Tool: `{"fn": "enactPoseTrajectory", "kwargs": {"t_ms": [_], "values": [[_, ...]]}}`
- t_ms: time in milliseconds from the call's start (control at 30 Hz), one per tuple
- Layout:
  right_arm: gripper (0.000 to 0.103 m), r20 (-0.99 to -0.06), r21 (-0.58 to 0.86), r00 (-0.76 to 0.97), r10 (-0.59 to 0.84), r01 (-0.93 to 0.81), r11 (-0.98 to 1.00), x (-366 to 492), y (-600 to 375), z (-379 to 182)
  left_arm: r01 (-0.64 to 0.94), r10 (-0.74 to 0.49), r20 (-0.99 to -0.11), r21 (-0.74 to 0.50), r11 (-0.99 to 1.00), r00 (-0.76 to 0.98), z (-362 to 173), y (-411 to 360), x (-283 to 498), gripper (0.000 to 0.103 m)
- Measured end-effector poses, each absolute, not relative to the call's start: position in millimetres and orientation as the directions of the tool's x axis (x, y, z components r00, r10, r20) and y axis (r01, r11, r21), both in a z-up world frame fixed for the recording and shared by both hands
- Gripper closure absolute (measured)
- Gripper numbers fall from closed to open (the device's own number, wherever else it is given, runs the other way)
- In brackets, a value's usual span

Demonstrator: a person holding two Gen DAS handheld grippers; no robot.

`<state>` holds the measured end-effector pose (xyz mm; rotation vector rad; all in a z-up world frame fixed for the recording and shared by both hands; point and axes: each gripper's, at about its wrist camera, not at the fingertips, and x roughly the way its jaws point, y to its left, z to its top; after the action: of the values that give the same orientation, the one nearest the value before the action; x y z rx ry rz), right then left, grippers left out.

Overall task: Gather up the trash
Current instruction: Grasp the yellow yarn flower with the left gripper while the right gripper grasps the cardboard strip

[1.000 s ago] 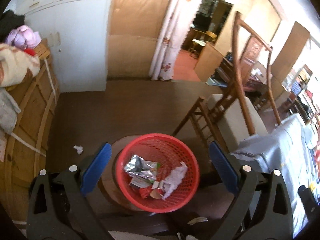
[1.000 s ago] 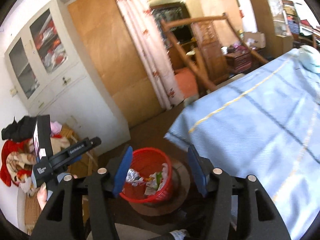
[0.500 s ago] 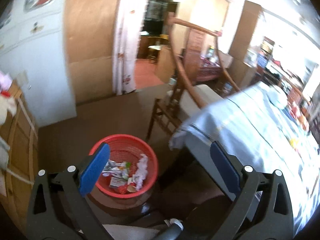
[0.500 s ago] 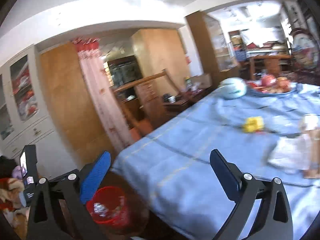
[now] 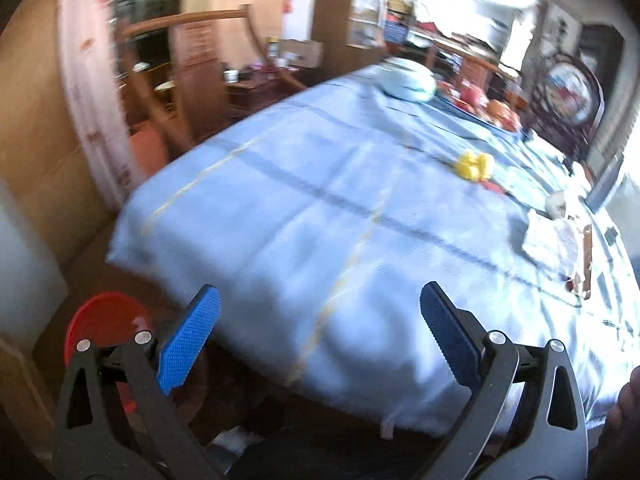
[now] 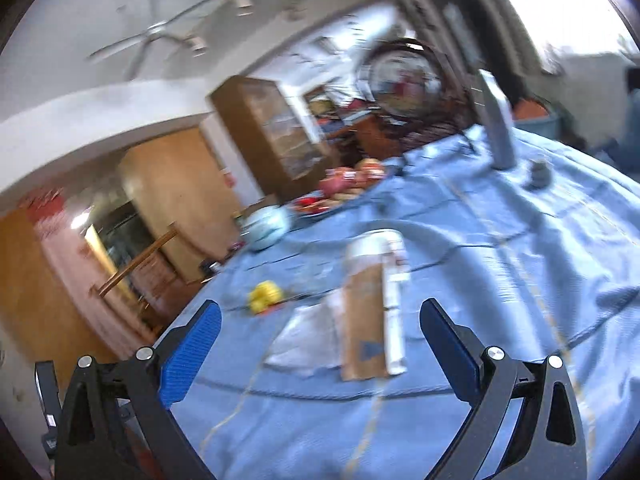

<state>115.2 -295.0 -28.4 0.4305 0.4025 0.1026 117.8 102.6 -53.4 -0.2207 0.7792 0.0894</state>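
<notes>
A table under a blue cloth [image 5: 320, 208] fills both views. On it lie a brown-and-white carton [image 6: 372, 308] over a flat clear wrapper [image 6: 304, 336], and a crumpled yellow piece [image 6: 265, 295]. From the left wrist the yellow piece [image 5: 474, 166] and the wrapper pile [image 5: 556, 240] sit far right. My right gripper [image 6: 320, 332] stands open, empty, just short of the carton. My left gripper [image 5: 320, 328] is open and empty over the table's near corner. The red trash basket [image 5: 100, 316] shows low at the left, on the floor.
A pale blue bowl [image 6: 266, 226] and a plate of red food [image 6: 340, 192] stand at the table's far end. A grey post [image 6: 498, 128] rises from the cloth at the right. A wooden chair [image 5: 160, 80] and curtain [image 5: 88, 92] stand beyond the table's left side.
Both grippers swung away from the red basket toward the table. The basket slid to the lower left of the left view and out of the right view. The right jaws widened.
</notes>
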Motion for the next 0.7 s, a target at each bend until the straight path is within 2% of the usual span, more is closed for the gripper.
{"fn": "enactPoseTrajectory", "kwargs": {"t_ms": [300, 433, 500, 600, 700], "values": [[0.005, -0.457, 0.276, 0.887, 0.063, 0.074, 0.958, 162.9, -306.8, -39.2, 0.037, -0.122, -0.744, -0.129, 0.991, 0.657, -36.0, 12.4, 255.2, 0.007], [0.005, -0.465, 0.335, 0.878, 0.117, 0.052, 0.941, 173.6, -317.5, -40.9, 0.108, -0.162, -0.782, -0.121, 0.987, 0.602, -43.6, -21.7, 303.9, 0.007], [0.005, -0.488, 0.413, 0.856, 0.172, 0.053, 0.909, 183.7, -327.8, -49.8, 0.128, -0.166, -0.798, -0.112, 0.985, 0.58, -48.0, -37.4, 324.1, 0.007], [0.005, -0.502, 0.512, 0.827, 0.254, 0.047, 0.858, 190.0, -340.7, -60.7, 0.143, -0.148, -0.806, -0.08, 0.986, 0.573, -54.5, -54.7, 355.9, 0.007], [0.005, -0.511, 0.556, 0.814, 0.278, 0.066, 0.829, 193.4, -346.8, -66.8, 0.119, -0.108, -0.803, -0.046, 0.992, 0.586, -62.3, -59.4, 374.5, 0.007]]}}
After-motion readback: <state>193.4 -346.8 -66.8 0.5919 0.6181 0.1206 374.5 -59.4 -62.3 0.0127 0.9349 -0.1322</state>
